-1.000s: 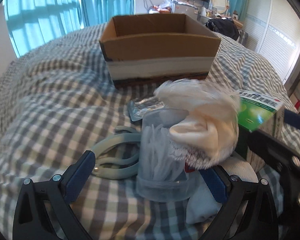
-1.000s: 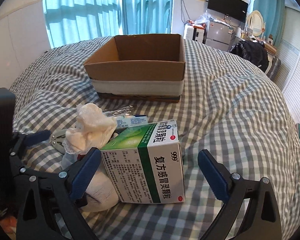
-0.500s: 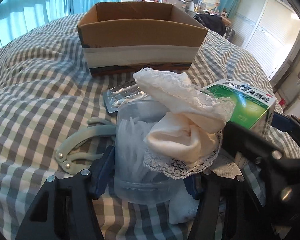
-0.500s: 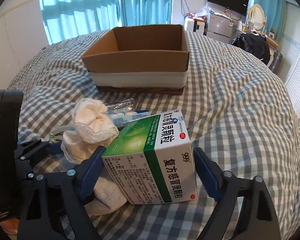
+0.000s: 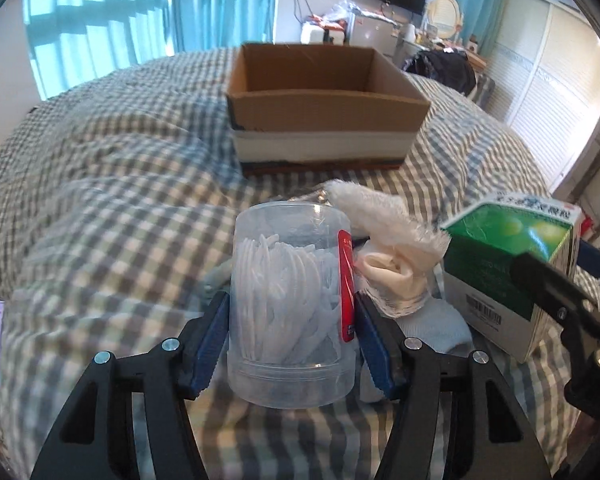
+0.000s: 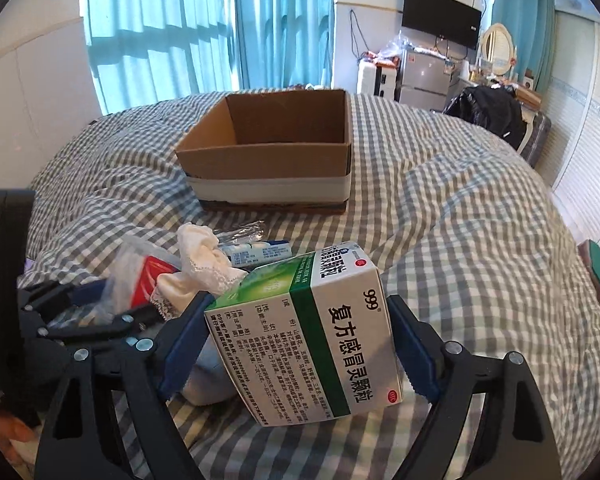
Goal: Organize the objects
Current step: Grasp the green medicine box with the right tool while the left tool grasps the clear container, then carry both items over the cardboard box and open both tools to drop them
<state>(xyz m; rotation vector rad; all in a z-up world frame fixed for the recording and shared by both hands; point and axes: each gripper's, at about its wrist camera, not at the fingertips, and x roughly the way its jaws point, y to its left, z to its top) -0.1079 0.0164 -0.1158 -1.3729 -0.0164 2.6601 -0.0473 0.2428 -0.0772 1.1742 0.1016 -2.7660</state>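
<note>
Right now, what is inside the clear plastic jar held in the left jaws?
The clear plastic jar is packed with thin white plastic sticks, probably floss picks, standing on end. A red label and the blue pads hide part of the contents; the bottom is blurred.

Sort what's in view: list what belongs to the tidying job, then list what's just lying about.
Job:
jar in left gripper
medicine box in right gripper
cardboard box
lace cloth
sock
tube

Lying about:
bed
curtains
TV
fridge
black bag
</note>
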